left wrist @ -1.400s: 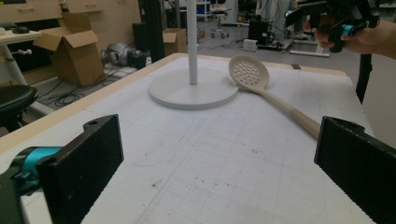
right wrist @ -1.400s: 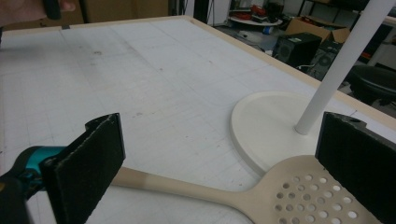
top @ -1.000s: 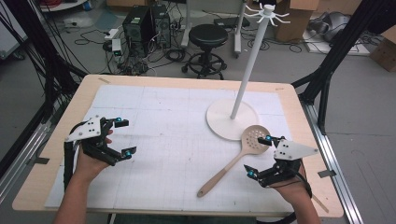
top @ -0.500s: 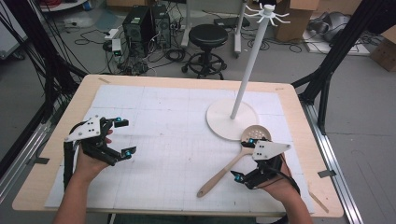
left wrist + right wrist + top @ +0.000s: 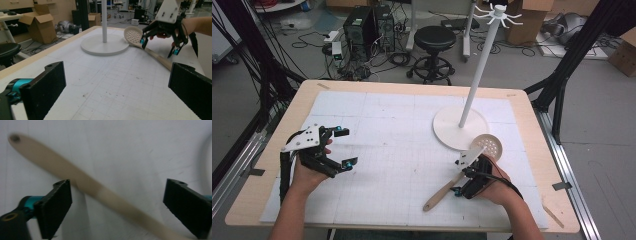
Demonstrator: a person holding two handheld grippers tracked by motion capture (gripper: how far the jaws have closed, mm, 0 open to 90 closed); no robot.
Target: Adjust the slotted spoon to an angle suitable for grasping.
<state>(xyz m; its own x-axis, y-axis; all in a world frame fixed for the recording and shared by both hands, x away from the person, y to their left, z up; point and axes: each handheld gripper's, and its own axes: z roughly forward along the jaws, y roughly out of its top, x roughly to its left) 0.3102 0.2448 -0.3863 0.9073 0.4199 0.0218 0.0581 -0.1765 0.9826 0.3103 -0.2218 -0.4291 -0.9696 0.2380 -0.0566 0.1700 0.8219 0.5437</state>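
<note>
Currently right tongs gaping wide, straddling wooden slotted spoon handle, not gripping. Left tongs spread wide, empty, hovering middle left. Spoon lying diagonally on surface, lower right, bowl beside white stand base.

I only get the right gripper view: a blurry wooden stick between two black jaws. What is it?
Observer: The handle of a wooden slotted spoon lying on the table.
Operator: Is it gripped?
Observer: No. The right gripper is open above the handle, jaws on either side.
Operator: Where's the spoon's head?
Observer: Beside the round base of a white hook stand.
Operator: And the other hand?
Observer: The left gripper is open, far across the table.
</note>
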